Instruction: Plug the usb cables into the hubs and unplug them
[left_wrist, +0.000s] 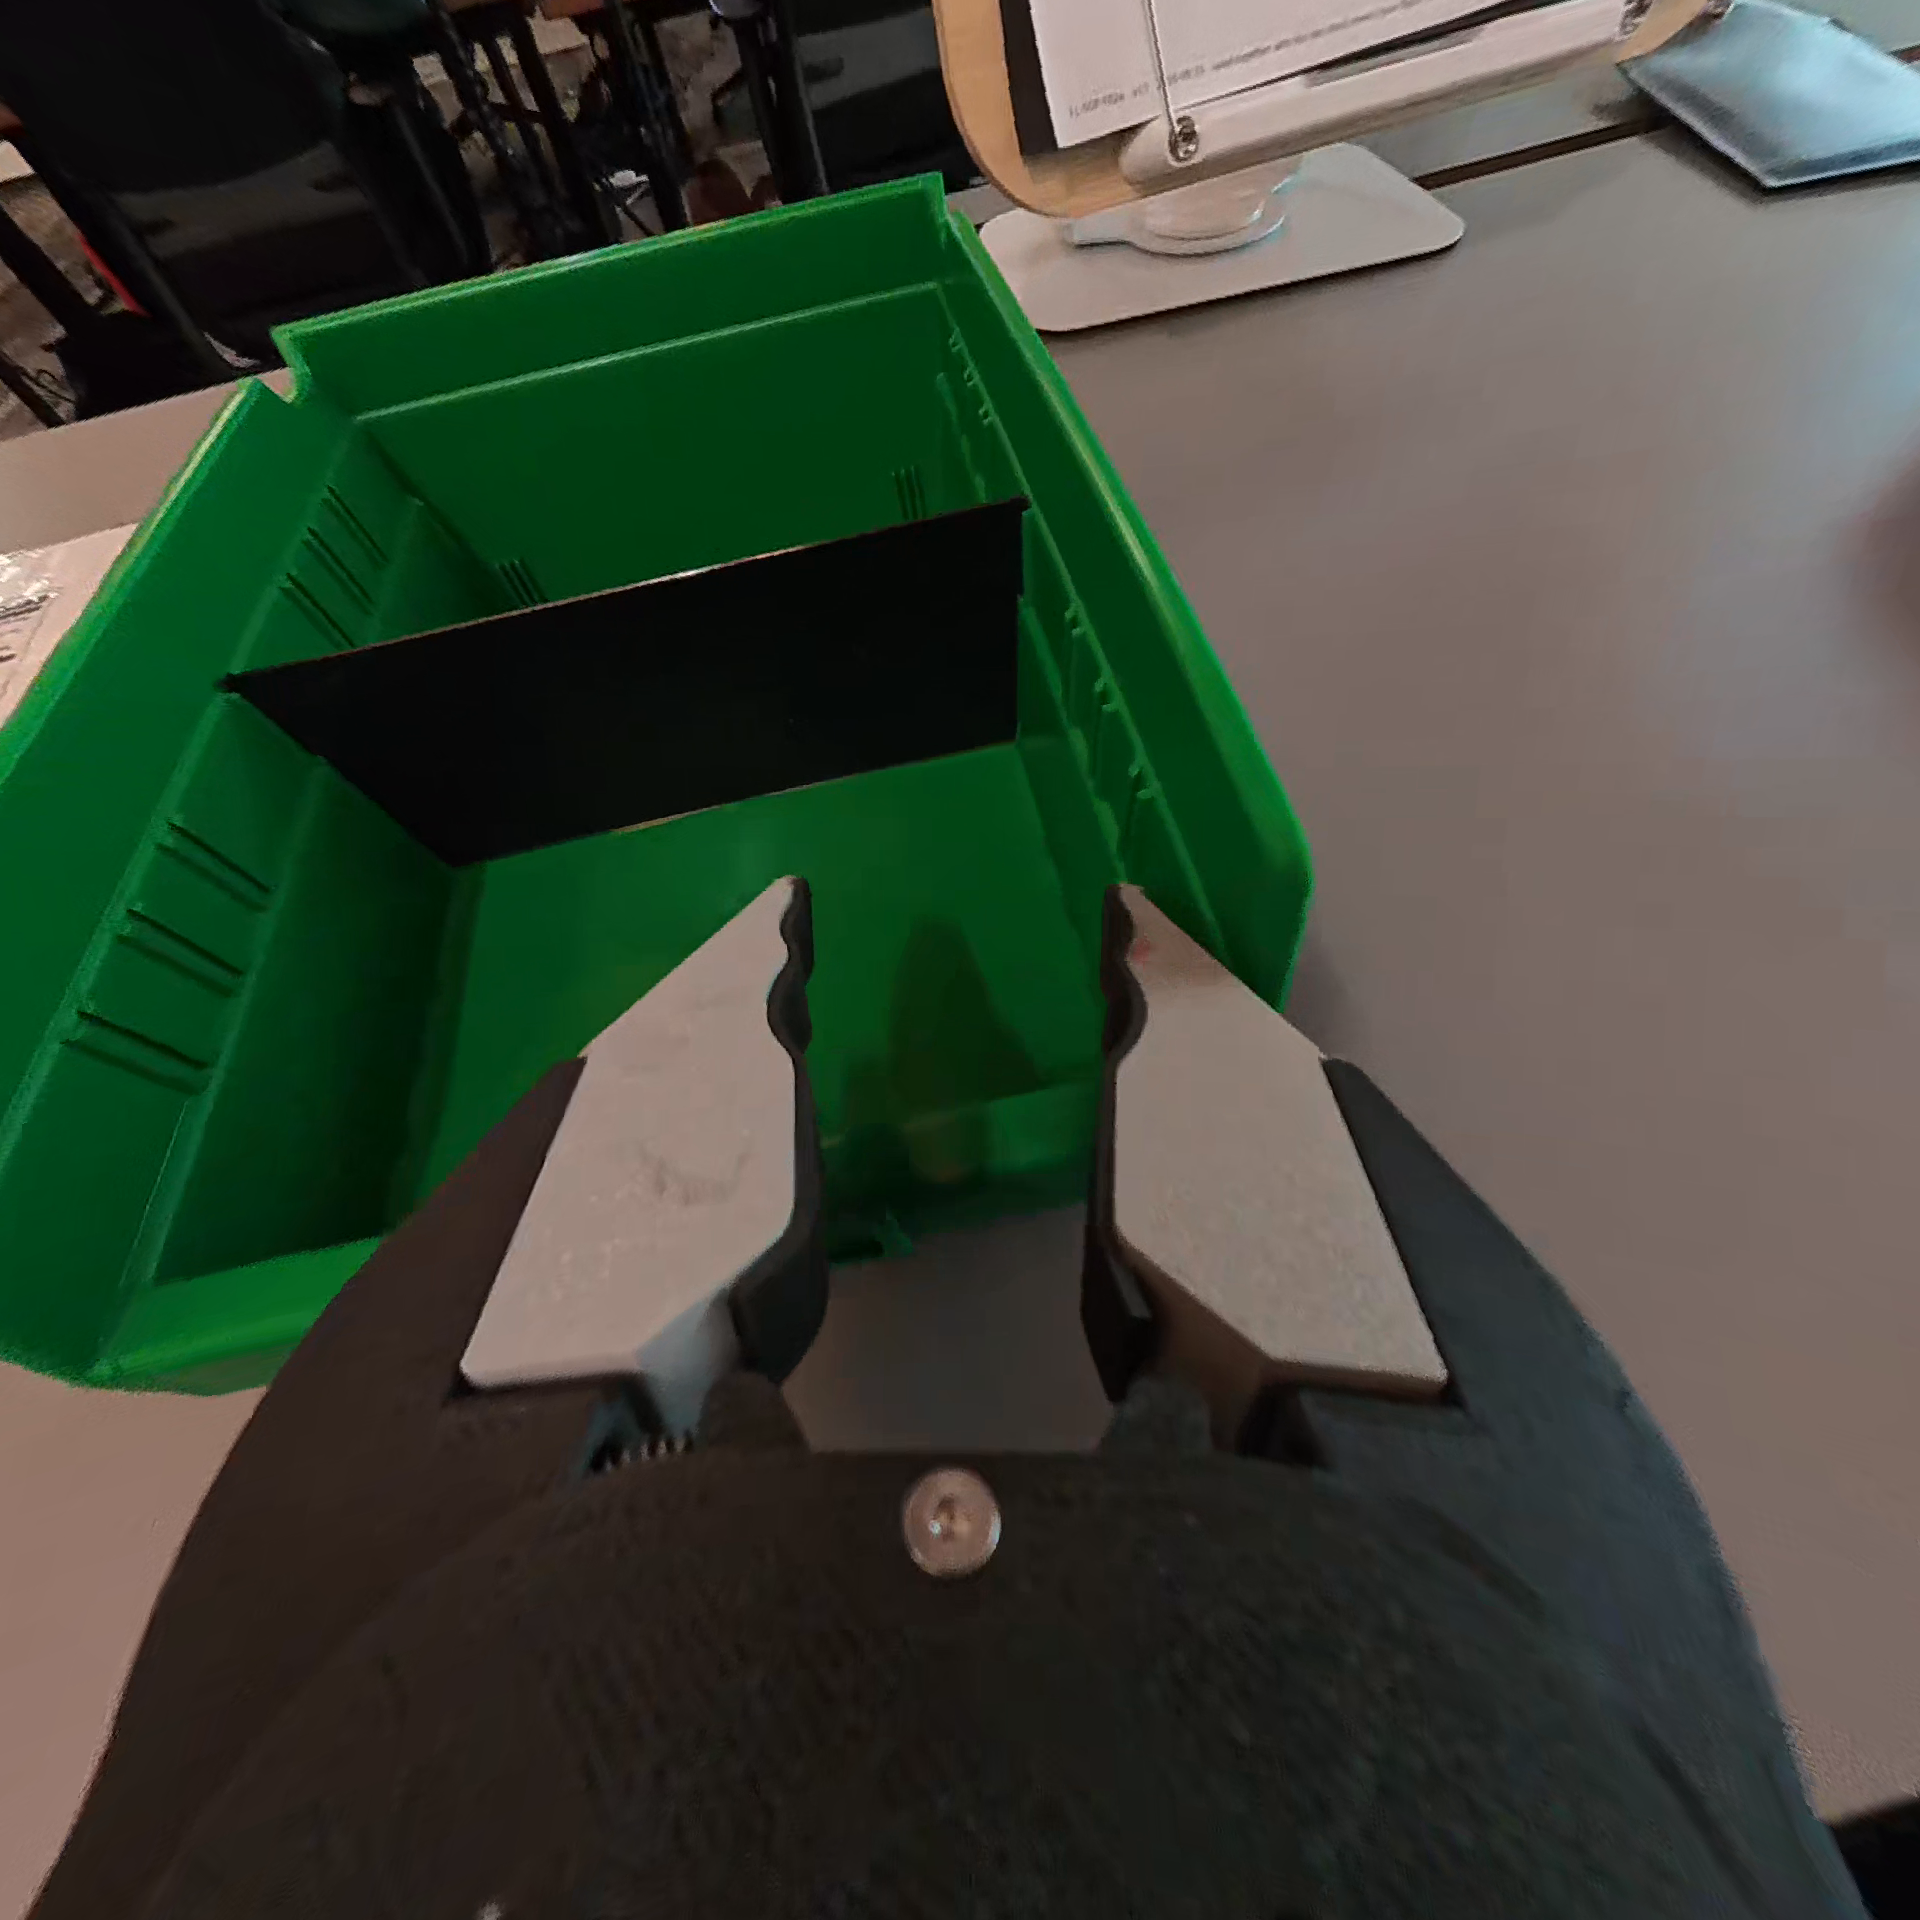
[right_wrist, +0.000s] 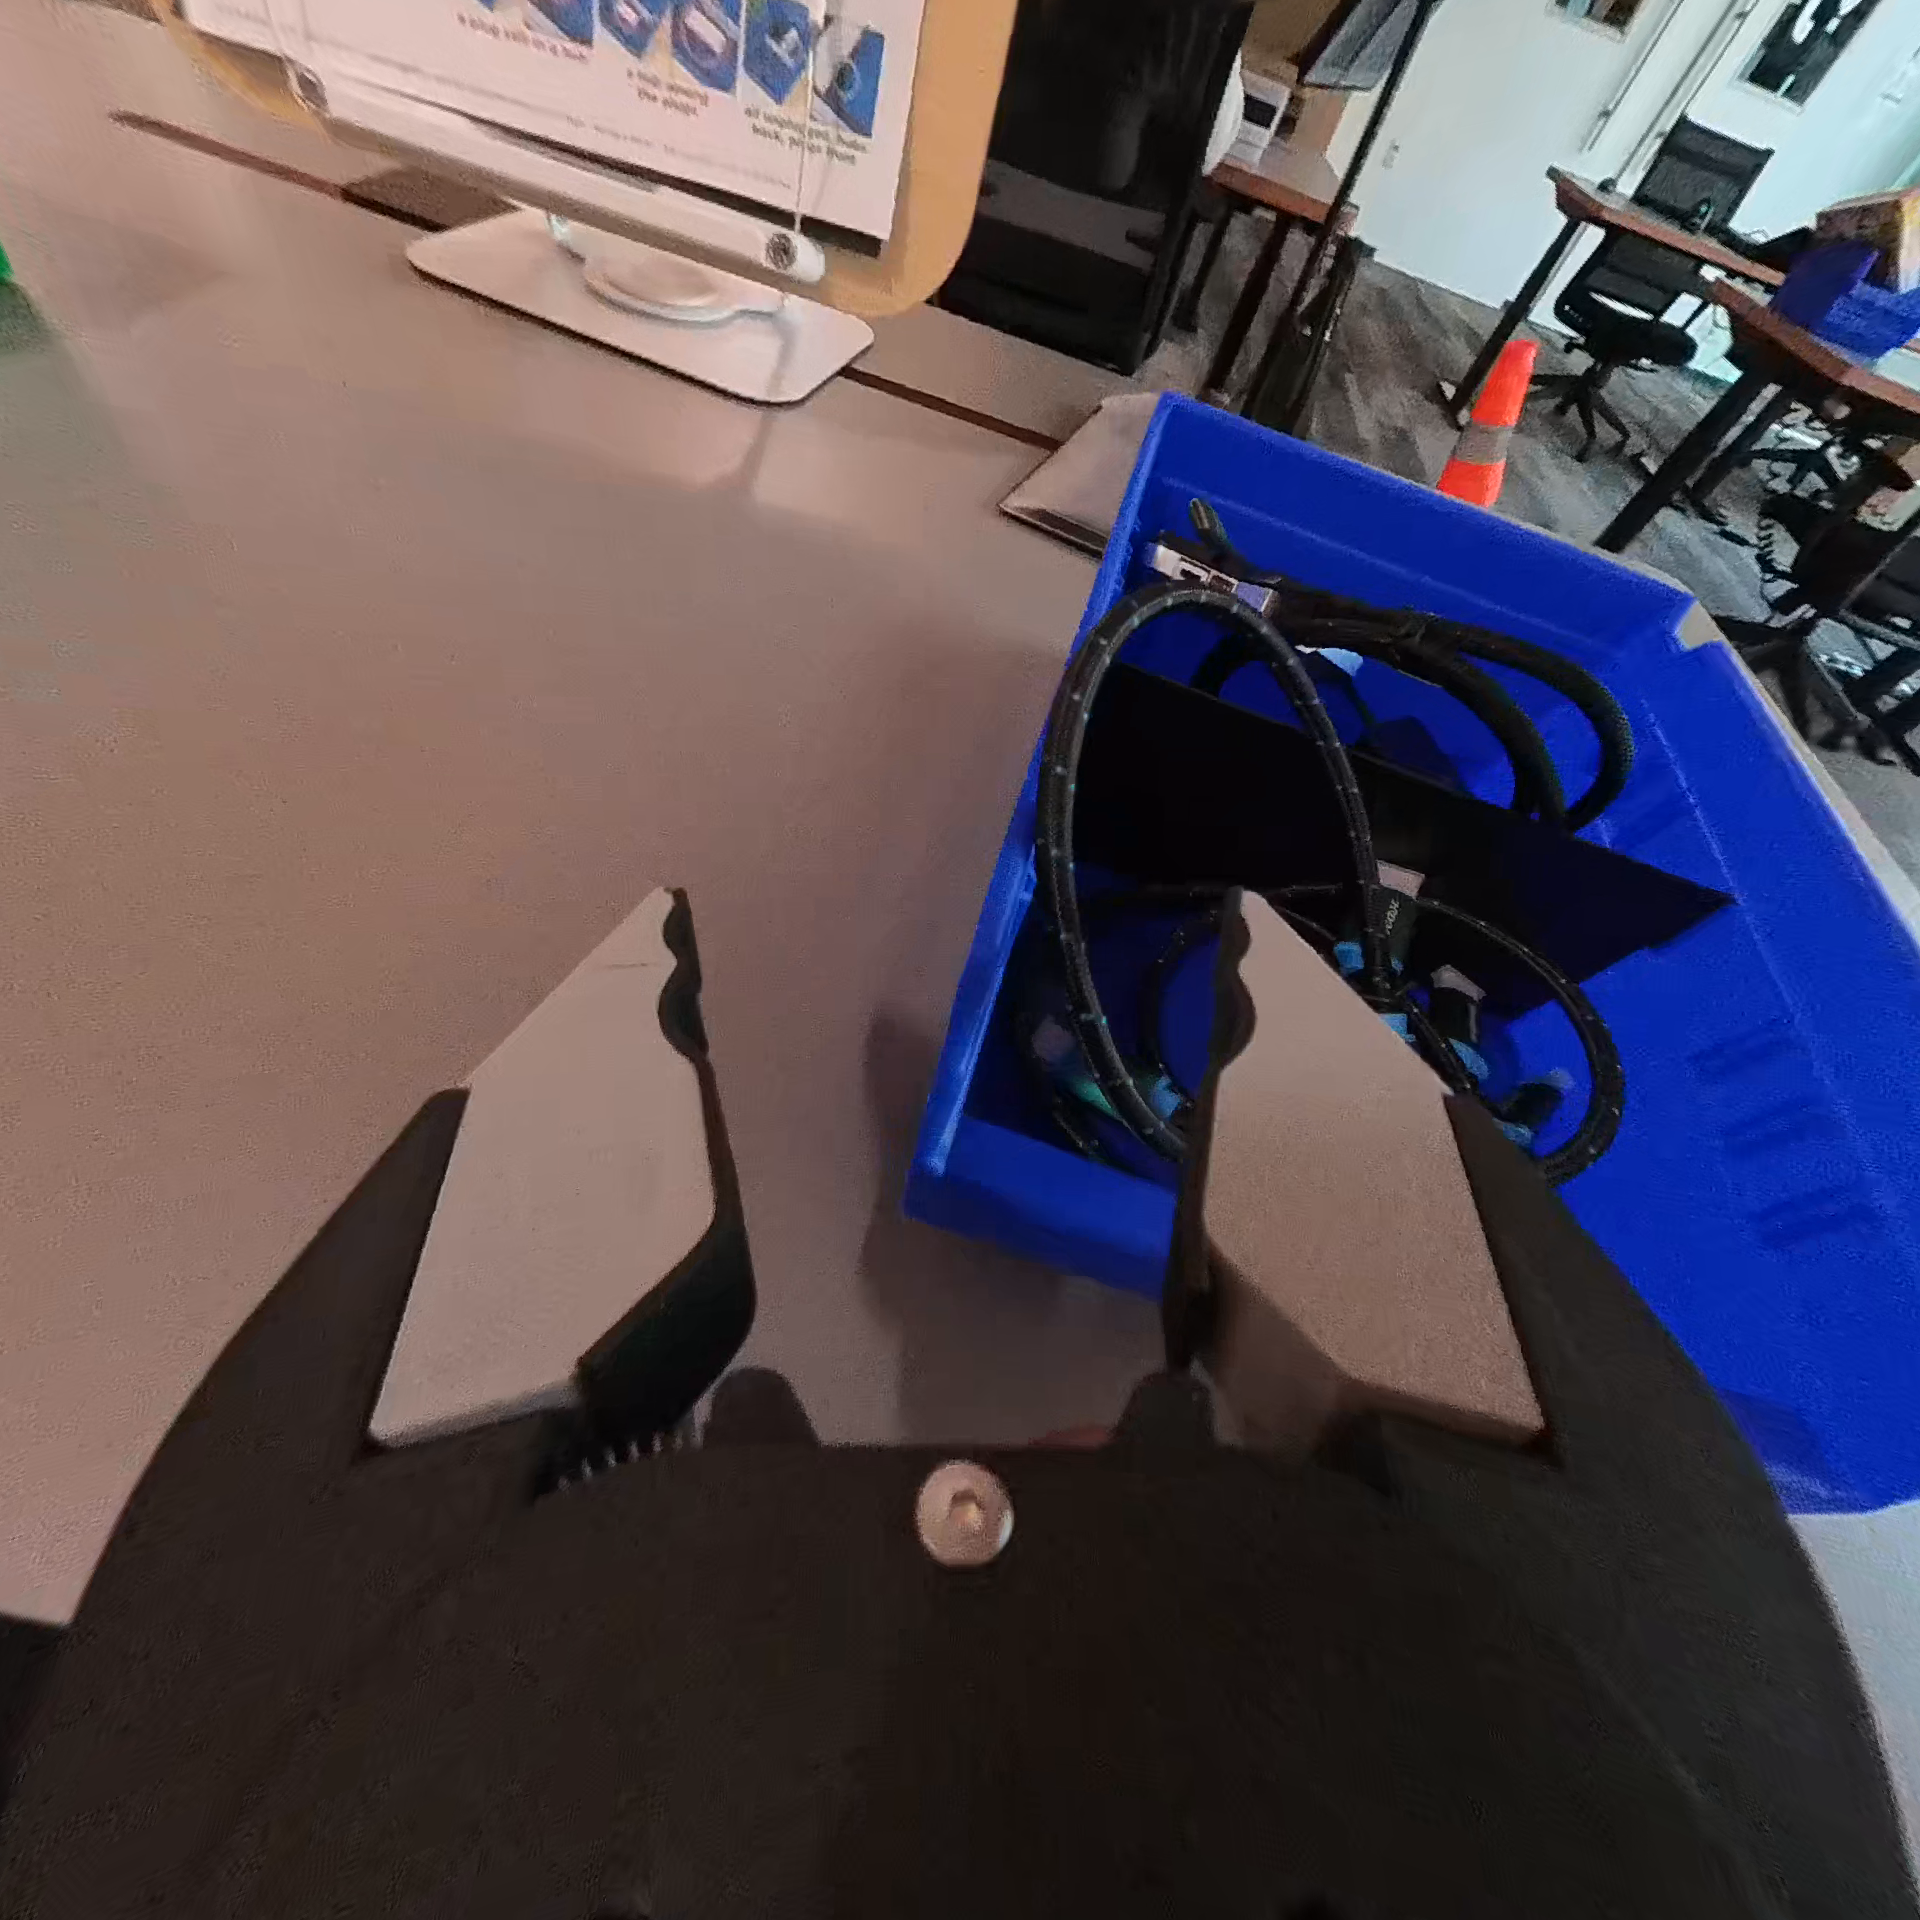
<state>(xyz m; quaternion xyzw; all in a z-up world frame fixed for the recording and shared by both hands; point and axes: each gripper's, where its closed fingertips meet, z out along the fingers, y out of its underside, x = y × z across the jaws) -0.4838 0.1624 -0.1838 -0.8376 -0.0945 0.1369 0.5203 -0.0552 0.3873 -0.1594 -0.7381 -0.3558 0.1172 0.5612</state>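
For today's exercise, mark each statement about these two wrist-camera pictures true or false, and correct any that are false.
1. The green bin holds a pile of cables. False: both of its compartments, either side of the black divider, look empty.
2. The left claw is open and holds nothing. True.
3. The blue bin contains black braided cables. True.
4. The right claw is shut on a cable. False: it is open and empty, beside the blue bin's near corner.
5. An orange cone stands on the floor beyond the table. True.
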